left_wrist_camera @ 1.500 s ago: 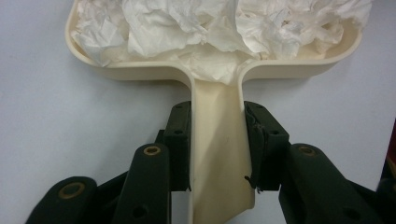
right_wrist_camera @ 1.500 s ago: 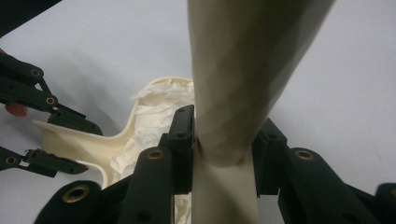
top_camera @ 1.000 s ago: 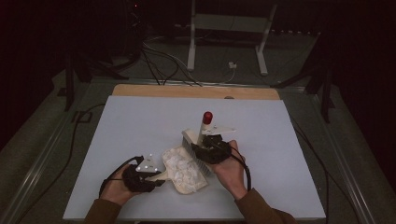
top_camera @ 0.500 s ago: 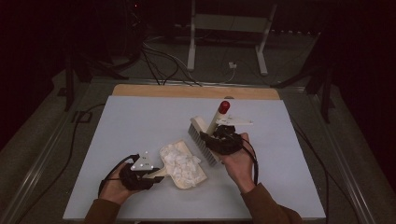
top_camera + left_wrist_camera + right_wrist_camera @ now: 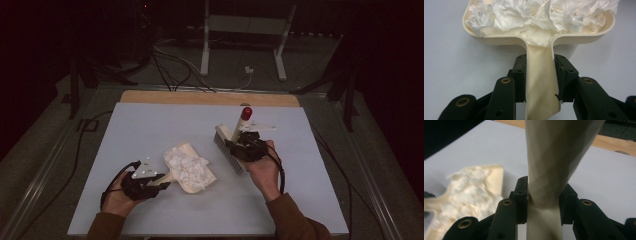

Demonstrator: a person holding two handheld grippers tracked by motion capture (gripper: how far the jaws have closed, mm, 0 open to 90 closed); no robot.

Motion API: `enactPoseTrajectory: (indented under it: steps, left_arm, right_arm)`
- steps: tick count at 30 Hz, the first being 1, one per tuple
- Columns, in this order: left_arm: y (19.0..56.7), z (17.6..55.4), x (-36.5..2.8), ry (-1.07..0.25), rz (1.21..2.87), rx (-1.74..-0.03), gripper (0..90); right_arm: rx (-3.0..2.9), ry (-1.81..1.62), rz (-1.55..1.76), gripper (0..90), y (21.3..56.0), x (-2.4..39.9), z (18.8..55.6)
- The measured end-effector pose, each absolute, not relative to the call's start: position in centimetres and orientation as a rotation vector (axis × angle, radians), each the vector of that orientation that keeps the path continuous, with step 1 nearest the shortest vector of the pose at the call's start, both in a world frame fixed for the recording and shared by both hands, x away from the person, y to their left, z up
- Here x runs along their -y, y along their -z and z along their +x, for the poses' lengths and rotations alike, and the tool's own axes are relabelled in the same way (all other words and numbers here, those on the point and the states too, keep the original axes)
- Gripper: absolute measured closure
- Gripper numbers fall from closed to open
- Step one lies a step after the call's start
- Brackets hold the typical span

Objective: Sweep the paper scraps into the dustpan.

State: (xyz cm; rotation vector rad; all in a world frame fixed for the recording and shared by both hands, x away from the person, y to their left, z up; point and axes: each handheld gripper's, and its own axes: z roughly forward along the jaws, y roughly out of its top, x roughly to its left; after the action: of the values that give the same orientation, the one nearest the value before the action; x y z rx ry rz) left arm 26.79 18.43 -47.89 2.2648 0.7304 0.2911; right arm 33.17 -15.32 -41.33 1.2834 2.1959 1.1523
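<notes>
Since the earlier high views, the right gripper (image 5: 239,145) is carrying the cream plastic hand brush with pale bristles and a red-tipped handle (image 5: 231,145) away from the cream plastic dustpan (image 5: 192,172), toward the right and far side of the pale grey table top (image 5: 150,125); the left gripper (image 5: 159,181) and the dustpan are staying where they were.

Left gripper: its black jaws are clamping the flat handle of the dustpan, one pad pressing on each side edge, as the left gripper view (image 5: 540,82) is showing. The dustpan (image 5: 499,40) is lying flat on the table top (image 5: 454,70), near the front edge and left of centre, with its open mouth pointing away from the hand.

Crumpled white tissue paper (image 5: 186,164) is filling the pan; in the left gripper view the tissue paper (image 5: 536,17) is piling above the rim.

Right gripper: in the right gripper view its jaws (image 5: 544,205) are clamping the tapered cream handle of the brush (image 5: 554,157). In the high view the brush is standing tilted, red tip up and away, bristle strip low and toward the dustpan, well apart from it. The dustpan (image 5: 495,175) with its tissue paper (image 5: 471,187) is appearing blurred at the left of the right gripper view.

A wooden board (image 5: 210,98) is lying along the far edge of the table top.
</notes>
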Motion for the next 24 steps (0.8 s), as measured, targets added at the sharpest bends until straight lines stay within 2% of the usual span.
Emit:
enactPoseTrajectory:
  steps: [24]
  left_arm:
    - [46.7,27.8,-20.8,-0.402,2.196,-0.903,66.5]
  right_arm:
    - [-2.347,-1.152,1.110,66.5,43.9,20.6,34.7]
